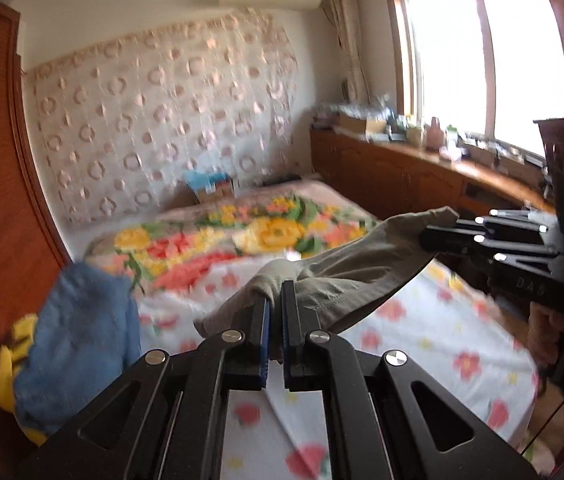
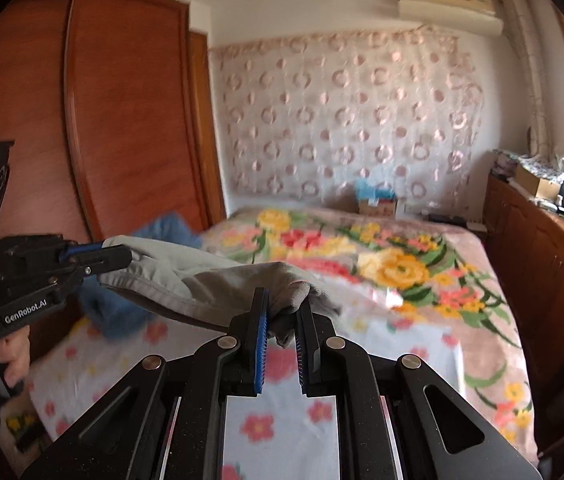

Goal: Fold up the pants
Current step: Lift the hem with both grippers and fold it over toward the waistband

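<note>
Grey-khaki pants (image 1: pixel 346 268) hang stretched in the air above the bed, held at both ends. My left gripper (image 1: pixel 276 300) is shut on one end of the pants. The right gripper (image 1: pixel 442 232) shows at the right of the left wrist view, clamped on the other end. In the right wrist view my right gripper (image 2: pixel 284 312) is shut on a bunched edge of the pants (image 2: pixel 202 276). The left gripper (image 2: pixel 110 256) shows at the left there, shut on the far end, with a hand on its handle.
A bed with a white flowered sheet (image 1: pixel 422 320) and a bright floral blanket (image 2: pixel 402 264) lies below. A blue and yellow cloth (image 1: pixel 74 340) lies at the bed's left edge by the wooden wardrobe (image 2: pixel 122 120). A cluttered wooden sill cabinet (image 1: pixel 402 160) runs under the window.
</note>
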